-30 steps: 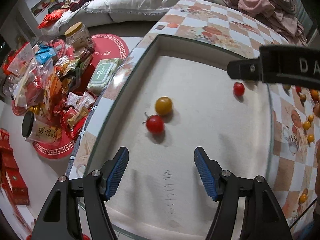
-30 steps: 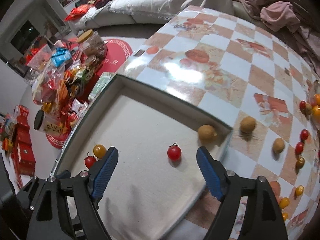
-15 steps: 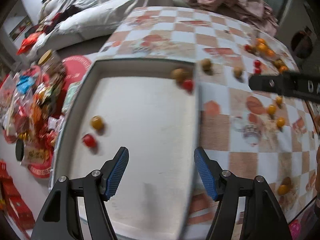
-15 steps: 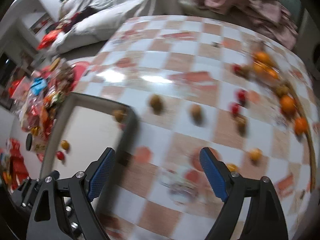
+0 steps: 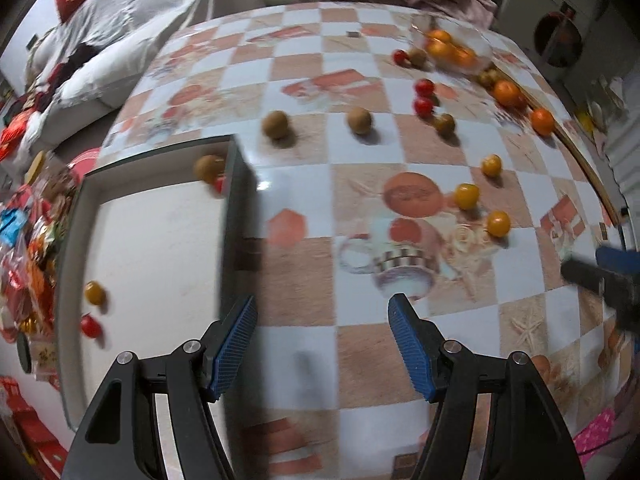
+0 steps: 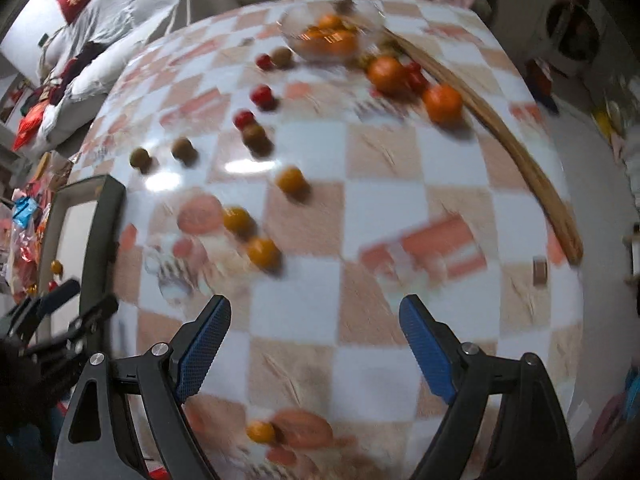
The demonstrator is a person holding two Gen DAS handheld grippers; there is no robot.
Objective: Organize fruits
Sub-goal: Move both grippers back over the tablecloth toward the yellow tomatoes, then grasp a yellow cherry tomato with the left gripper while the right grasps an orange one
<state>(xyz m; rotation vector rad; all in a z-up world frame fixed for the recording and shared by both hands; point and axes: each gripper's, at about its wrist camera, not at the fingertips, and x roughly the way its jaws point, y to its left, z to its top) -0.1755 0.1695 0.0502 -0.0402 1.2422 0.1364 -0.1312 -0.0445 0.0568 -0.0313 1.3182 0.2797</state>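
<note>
My left gripper (image 5: 322,320) hangs open and empty over the checkered table, just right of the dark-rimmed tray (image 5: 240,200). The tray holds a yellow tomato (image 5: 95,293), a red tomato (image 5: 90,326), and a brown fruit (image 5: 208,168) in its far corner. My right gripper (image 6: 314,328) is also open and empty, above bare tablecloth. Ahead of it lie yellow tomatoes (image 6: 263,251), red tomatoes (image 6: 244,118), brown fruits (image 6: 183,148) and oranges (image 6: 443,98). One yellow tomato (image 6: 260,431) lies below its left finger.
A glass bowl (image 6: 328,36) with oranges stands at the far side. A curved wooden strip (image 6: 500,132) runs along the table's right edge. Snack packets (image 5: 24,240) crowd the floor left of the tray. Bedding and clothes lie beyond the table.
Both grippers have swept right, from over the tray to over the checkered cloth, rolling as they went. The tray now sits at the left of both views. Nothing was picked up.
</note>
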